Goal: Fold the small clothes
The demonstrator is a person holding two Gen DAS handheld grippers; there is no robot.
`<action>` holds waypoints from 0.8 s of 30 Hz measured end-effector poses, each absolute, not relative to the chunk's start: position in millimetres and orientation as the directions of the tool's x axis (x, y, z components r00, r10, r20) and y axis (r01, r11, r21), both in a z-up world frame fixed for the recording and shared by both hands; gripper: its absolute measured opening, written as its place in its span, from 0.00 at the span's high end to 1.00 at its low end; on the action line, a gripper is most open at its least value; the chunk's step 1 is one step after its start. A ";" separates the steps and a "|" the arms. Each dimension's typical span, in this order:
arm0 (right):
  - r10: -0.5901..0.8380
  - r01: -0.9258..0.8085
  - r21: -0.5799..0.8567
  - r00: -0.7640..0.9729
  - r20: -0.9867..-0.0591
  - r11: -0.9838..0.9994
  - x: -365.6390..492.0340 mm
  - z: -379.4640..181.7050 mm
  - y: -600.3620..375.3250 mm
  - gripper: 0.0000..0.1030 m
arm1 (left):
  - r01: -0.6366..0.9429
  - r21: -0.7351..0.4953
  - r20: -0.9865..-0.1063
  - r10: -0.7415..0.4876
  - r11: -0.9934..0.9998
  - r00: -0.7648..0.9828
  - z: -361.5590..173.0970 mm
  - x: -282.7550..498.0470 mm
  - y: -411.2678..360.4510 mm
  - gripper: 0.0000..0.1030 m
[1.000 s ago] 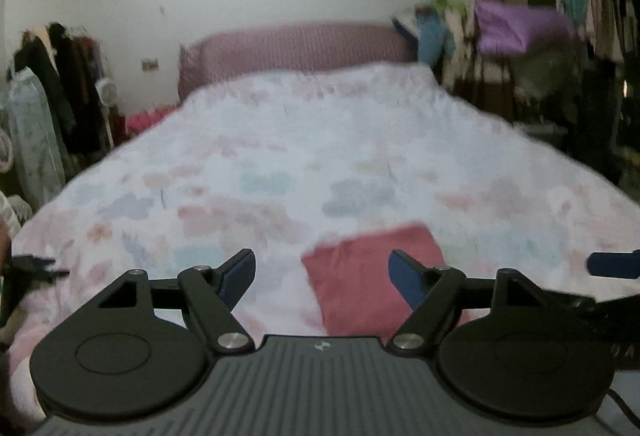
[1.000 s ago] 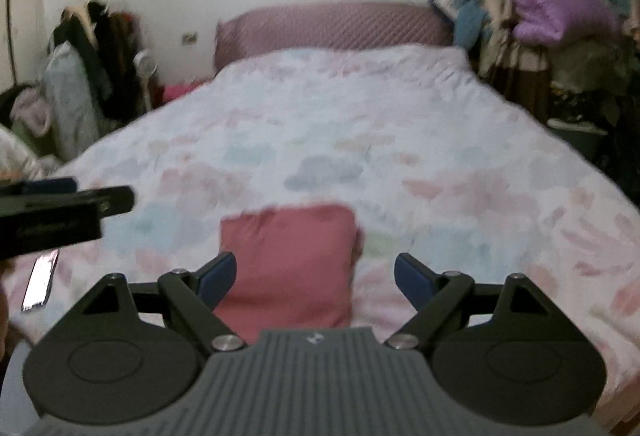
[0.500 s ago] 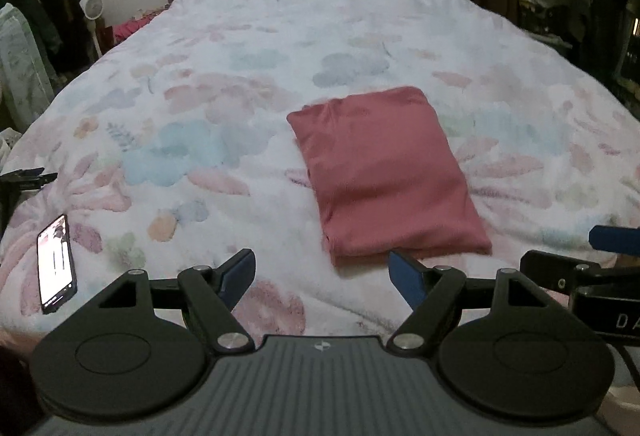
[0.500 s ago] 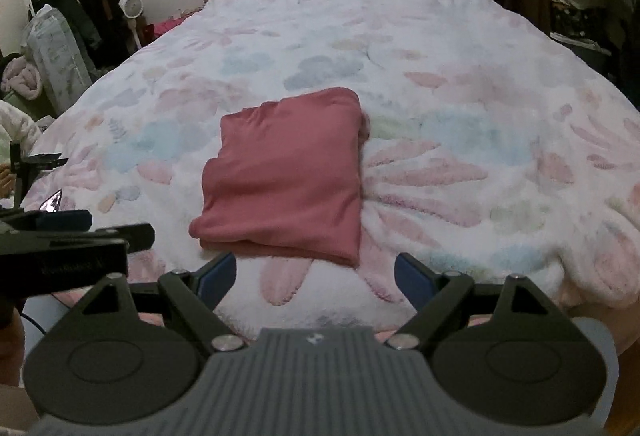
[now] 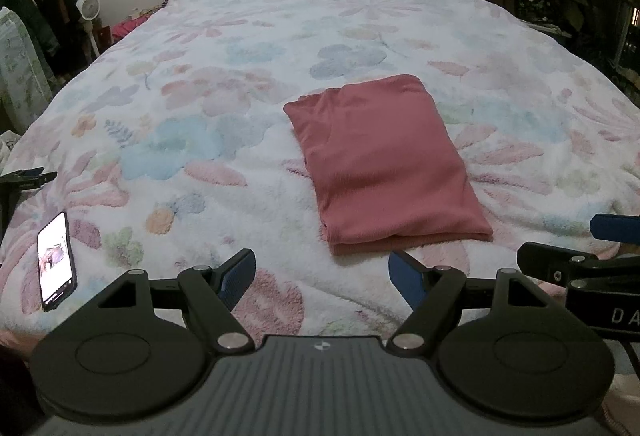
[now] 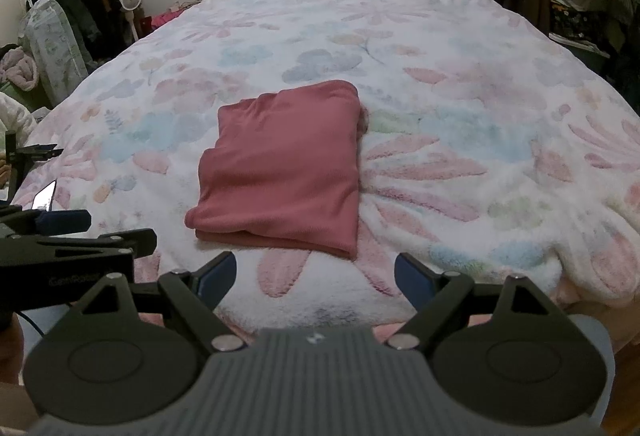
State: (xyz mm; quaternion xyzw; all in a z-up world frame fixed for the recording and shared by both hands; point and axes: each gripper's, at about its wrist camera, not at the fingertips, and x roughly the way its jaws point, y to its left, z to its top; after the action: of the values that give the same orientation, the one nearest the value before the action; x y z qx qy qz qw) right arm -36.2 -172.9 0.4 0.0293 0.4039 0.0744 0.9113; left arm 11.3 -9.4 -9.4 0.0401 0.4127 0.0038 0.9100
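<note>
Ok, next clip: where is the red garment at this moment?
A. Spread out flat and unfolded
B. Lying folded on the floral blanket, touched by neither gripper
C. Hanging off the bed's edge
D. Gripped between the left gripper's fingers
B. The red garment lies as a folded rectangle on the floral blanket, while the left gripper and the right gripper are both open and short of its near edge.

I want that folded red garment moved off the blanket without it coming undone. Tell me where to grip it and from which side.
Grip the red garment at its near edge, where the stacked layers end, one set of tongs per near corner. Come in low from the foot of the bed: both the left tongs and right tongs are open, facing that edge. Pinching all the layers together should keep the fold.
</note>
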 end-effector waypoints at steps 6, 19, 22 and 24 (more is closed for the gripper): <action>0.158 -0.112 0.113 0.663 -0.732 0.987 -36.7 0.1 -172.6 0.20 | 0.027 0.076 -0.750 0.039 0.997 0.660 -9.3 11.2 -9.6 0.14; 0.158 -0.113 0.111 0.663 -0.731 0.987 -36.7 0.1 -171.8 0.20 | 0.027 0.077 -0.751 0.040 0.997 0.659 -9.3 10.5 -10.5 0.14; 0.160 -0.117 0.110 0.663 -0.731 0.987 -35.9 -0.3 -172.7 0.20 | 0.026 0.077 -0.750 0.041 0.997 0.660 -9.2 10.4 -11.1 0.14; 0.160 -0.117 0.110 0.663 -0.732 0.987 -36.0 -0.3 -172.4 0.20 | 0.026 0.077 -0.750 0.041 0.997 0.660 -9.2 10.4 -11.2 0.14</action>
State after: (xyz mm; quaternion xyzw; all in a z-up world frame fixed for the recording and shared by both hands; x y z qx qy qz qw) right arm -36.0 -172.4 -0.3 0.0268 0.4036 0.0761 0.9114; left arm 10.4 -11.2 -9.2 0.0404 0.4121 0.0041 0.9102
